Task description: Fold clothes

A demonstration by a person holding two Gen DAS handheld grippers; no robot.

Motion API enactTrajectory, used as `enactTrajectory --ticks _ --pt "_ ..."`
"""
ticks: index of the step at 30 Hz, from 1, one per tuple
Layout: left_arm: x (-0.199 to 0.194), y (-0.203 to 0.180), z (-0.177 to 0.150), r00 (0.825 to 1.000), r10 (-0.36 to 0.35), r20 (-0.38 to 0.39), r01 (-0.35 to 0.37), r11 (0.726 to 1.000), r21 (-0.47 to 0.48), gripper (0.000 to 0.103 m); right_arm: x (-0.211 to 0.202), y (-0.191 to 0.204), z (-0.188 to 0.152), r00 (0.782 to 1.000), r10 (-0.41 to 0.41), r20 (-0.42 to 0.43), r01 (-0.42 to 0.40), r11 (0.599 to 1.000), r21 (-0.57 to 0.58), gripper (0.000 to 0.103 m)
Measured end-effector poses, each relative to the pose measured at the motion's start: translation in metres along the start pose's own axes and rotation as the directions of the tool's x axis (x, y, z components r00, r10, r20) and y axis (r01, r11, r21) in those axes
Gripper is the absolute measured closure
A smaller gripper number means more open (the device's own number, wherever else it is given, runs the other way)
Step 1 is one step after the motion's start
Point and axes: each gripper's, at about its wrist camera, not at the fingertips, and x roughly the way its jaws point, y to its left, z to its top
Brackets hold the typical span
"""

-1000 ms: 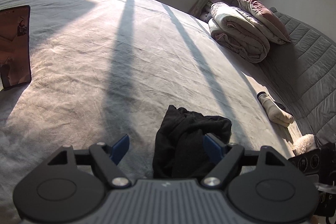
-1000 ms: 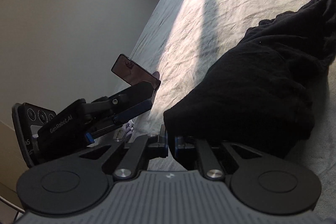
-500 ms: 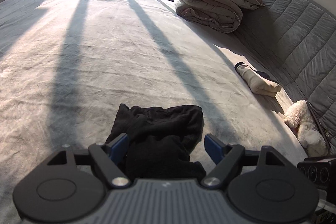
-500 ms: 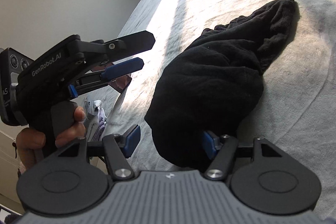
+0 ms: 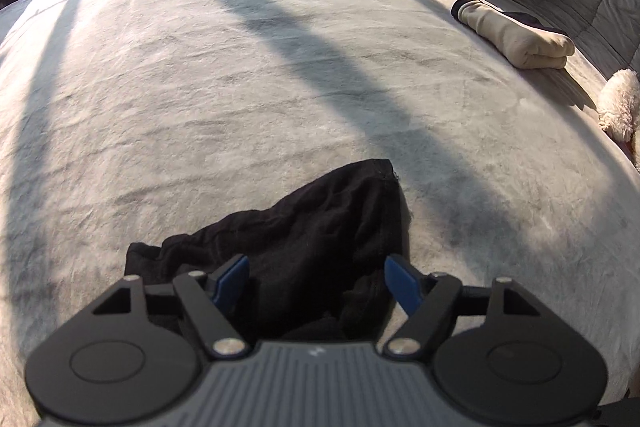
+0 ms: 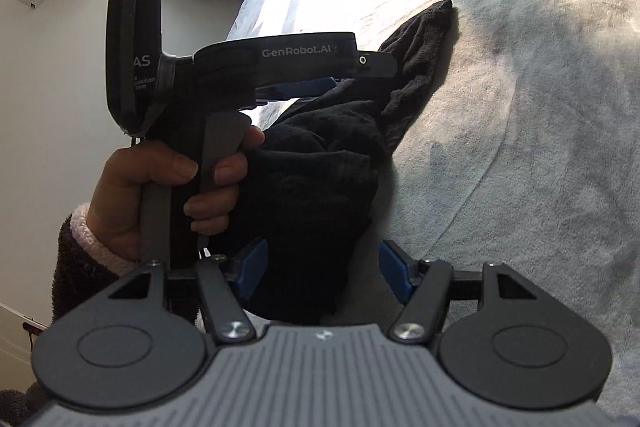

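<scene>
Both spread wide, left gripper [image 5: 316, 277] and right gripper [image 6: 320, 267] straddle the crumpled black garment [image 5: 320, 227]; next, pinch an edge.

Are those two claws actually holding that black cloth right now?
No. Both the left gripper and right gripper are open around the black garment, not pinching it.

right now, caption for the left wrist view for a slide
Open left gripper straddling a crumpled black garment on the grey bedspread, rolled beige socks beyond.

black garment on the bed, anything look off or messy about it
Yes: the black garment lies bunched in a crumpled heap on the bed, not spread flat. Both grippers, left and right, have open jaws straddling it.
</scene>
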Motion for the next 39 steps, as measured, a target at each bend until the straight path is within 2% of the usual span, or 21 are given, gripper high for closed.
enactTrajectory --ticks 4,6,7,8,10,11,14,17,24,28,35,39 --pt "0.017 -0.006 0.002 1.0 -0.002 -0.021 0.002 1.0 -0.002 0.039 -0.004 -0.006 0.001 1.0 -0.007 0.019 0.006 1.0 0.016 0.037" --pt "0.019 -0.007 0.0 1.0 0.007 -0.004 -0.007 1.0 -0.007 0.051 -0.007 -0.009 0.002 0.999 -0.008 0.031 0.007 1.0 0.027 0.037" --pt "0.019 -0.007 -0.001 1.0 0.015 0.012 -0.015 1.0 -0.009 0.072 -0.01 -0.01 0.002 0.999 -0.01 0.037 0.009 0.999 0.032 0.037" --pt "0.018 -0.007 -0.002 0.999 0.021 0.026 -0.021 1.0 -0.013 0.1 -0.012 -0.011 0.003 0.999 -0.012 0.044 0.01 0.999 0.037 0.037" --pt "0.011 -0.002 -0.004 0.999 0.019 0.048 -0.017 0.999 -0.041 0.101 -0.014 -0.013 0.002 0.998 -0.016 0.055 0.014 0.999 0.046 0.037" --pt "0.0 -0.002 -0.006 0.996 0.022 0.087 -0.018 0.999 -0.041 0.101 -0.018 -0.012 0.001 0.998 -0.019 0.061 0.016 0.999 0.05 0.037" --pt "-0.031 0.001 -0.012 0.979 0.03 0.201 -0.022 0.999 -0.042 0.101 -0.021 -0.011 0.0 0.997 -0.022 0.074 0.018 0.998 0.058 0.037" --pt "-0.062 0.007 -0.019 0.963 0.042 0.267 -0.029 0.998 -0.052 0.101 -0.023 -0.009 0.0 0.996 -0.025 0.086 0.019 0.998 0.064 0.037" --pt "-0.125 0.026 -0.043 0.932 0.048 0.36 -0.016 0.996 -0.092 0.101 -0.014 -0.003 0.002 0.993 -0.04 0.107 0.034 0.998 0.057 0.037" --pt "-0.162 0.038 -0.065 0.899 0.068 0.432 -0.02 0.993 -0.114 0.101 -0.007 0.003 0.002 0.993 -0.046 0.109 0.041 0.998 0.04 0.037" --pt "-0.208 0.068 -0.116 0.871 0.128 0.474 -0.047 0.983 -0.18 0.101 0.005 0.016 0.004 0.993 -0.05 0.11 0.048 0.999 0.021 0.034" --pt "-0.226 0.09 -0.147 0.863 0.172 0.475 -0.061 0.969 -0.241 0.101 0.013 0.022 0.001 0.993 -0.054 0.106 0.053 0.999 0.011 0.033"
